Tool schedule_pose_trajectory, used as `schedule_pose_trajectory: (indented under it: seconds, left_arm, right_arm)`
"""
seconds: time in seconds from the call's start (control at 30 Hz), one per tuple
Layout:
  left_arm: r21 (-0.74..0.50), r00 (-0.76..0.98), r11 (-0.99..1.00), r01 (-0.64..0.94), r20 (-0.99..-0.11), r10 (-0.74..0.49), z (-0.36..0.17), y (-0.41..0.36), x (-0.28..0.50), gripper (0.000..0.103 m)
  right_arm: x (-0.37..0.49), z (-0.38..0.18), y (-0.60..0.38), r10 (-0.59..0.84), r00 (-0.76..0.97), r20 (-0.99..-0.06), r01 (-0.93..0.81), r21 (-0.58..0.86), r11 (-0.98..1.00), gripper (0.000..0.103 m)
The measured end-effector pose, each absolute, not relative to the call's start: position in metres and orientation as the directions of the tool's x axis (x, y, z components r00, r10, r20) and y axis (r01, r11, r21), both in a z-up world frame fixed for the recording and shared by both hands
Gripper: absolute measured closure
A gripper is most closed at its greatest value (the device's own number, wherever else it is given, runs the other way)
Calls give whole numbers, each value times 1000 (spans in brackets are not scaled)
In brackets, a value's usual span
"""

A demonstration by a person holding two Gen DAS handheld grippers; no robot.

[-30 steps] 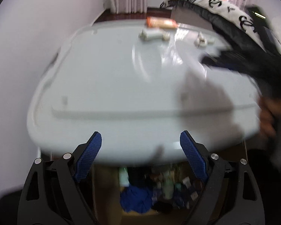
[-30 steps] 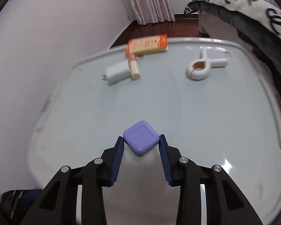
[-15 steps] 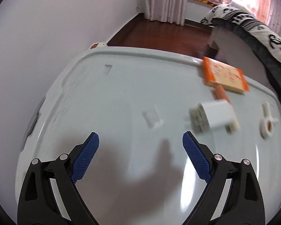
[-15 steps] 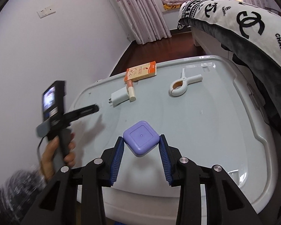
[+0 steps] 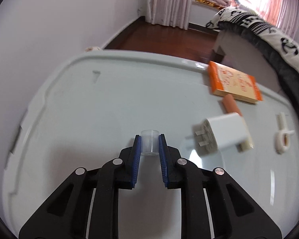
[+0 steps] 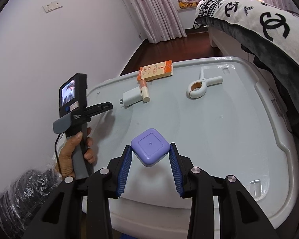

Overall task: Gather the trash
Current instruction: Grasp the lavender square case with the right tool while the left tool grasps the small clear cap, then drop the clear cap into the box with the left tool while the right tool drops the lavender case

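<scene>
A bedroom with pale lilac walls, a dark wooden floor and pink-white curtains (image 6: 155, 10) surrounds a pale grey plastic bin lid (image 6: 219, 123) that serves as the tabletop, and a wall socket plate (image 6: 52, 6) shows high on the left. A bed stands along the right side, draped with a black-and-white blanket (image 6: 269, 20) printed with interlocking C logos and letters that read "CHAN" before the edge cuts them off. On the tabletop lie a white phone charger (image 6: 132, 98) with its prongs toward the wall, touching an orange and cream tube (image 6: 145, 91), with an orange booklet (image 6: 155, 72) bearing small unreadable print at the far edge and a white plastic clamp (image 6: 201, 85) well apart to the right. The left tool (image 5: 149, 146) pinches a small clear plastic cup (image 5: 149, 144), upright and see-through, just above the tabletop near the charger. The right tool (image 6: 150, 153) grips a flat lilac square box (image 6: 150, 145) with rounded corners by two opposite corners, held over the near part of the lid. The left hand (image 6: 73, 155) wraps the left tool's grey handle, and the small screen on its back glows.
</scene>
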State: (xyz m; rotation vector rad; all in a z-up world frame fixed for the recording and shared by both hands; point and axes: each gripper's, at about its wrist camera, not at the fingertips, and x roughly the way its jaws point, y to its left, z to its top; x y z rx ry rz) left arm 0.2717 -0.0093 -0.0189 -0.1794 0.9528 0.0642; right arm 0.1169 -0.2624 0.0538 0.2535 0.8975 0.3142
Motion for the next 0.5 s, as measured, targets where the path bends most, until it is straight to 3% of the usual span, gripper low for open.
schedule_pose_trajectory:
  seconds: [0.27,0.5]
  left_arm:
    - [-205,606,979,-10,-780,-157,27,-8,170,85]
    - [-207,534,975,86,-817,-220,40,-29,40,85]
  right_arm:
    - [105,57,-256,396,574,-717,-202,344,917,65]
    - [58,52,-246,424,548,-721,-246,346,906,64]
